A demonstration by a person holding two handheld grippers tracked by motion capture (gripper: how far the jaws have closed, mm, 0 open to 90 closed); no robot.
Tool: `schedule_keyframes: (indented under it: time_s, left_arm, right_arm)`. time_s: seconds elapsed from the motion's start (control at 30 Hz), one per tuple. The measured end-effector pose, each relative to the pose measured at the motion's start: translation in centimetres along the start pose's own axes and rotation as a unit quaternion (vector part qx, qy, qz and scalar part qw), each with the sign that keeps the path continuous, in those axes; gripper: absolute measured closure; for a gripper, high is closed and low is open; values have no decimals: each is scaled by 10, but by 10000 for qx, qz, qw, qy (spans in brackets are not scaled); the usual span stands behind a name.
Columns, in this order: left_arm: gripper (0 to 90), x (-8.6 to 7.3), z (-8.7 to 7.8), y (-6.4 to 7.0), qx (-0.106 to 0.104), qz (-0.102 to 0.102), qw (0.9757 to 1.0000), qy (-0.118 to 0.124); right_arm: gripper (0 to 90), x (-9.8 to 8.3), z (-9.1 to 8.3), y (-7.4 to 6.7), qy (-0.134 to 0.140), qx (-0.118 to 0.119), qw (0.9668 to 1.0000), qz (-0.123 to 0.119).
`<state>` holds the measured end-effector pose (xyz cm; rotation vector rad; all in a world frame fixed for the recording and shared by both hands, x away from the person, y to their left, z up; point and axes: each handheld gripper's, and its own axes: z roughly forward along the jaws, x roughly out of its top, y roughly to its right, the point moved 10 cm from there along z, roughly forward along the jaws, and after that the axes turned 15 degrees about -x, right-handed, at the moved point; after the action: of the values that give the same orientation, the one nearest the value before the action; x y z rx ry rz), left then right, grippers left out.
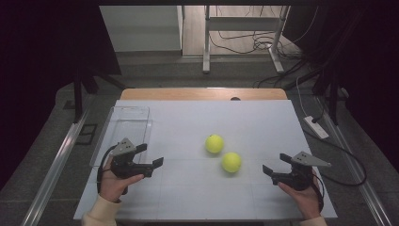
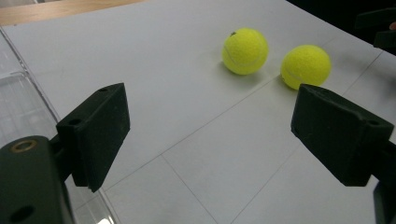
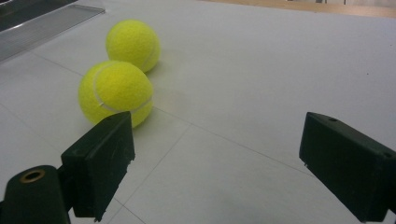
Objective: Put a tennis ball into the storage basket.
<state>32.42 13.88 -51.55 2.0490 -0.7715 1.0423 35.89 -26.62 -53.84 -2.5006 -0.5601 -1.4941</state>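
Lying near the right gripper point(image 1: 272, 165), whose jaws stand wide and empty, the near ball point(image 1: 231, 162) looks light, fuzzy and springy; squeezing across its middle should hold it.

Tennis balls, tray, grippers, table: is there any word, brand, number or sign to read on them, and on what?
No readable text.
Far ball: a small dark mark near its top, too small to read.
Near ball: white seam, no print showing.
Tray, table, left gripper, right gripper: no lettering.
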Motion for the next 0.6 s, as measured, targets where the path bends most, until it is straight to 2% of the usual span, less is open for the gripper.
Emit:
schedule_keyframes:
  time_s: [0.6]
  left_arm:
    - [126,12,10,8,-124,85,9999,2]
  right_arm:
    - [101,-2,1,0,-33,-8,10000,13]
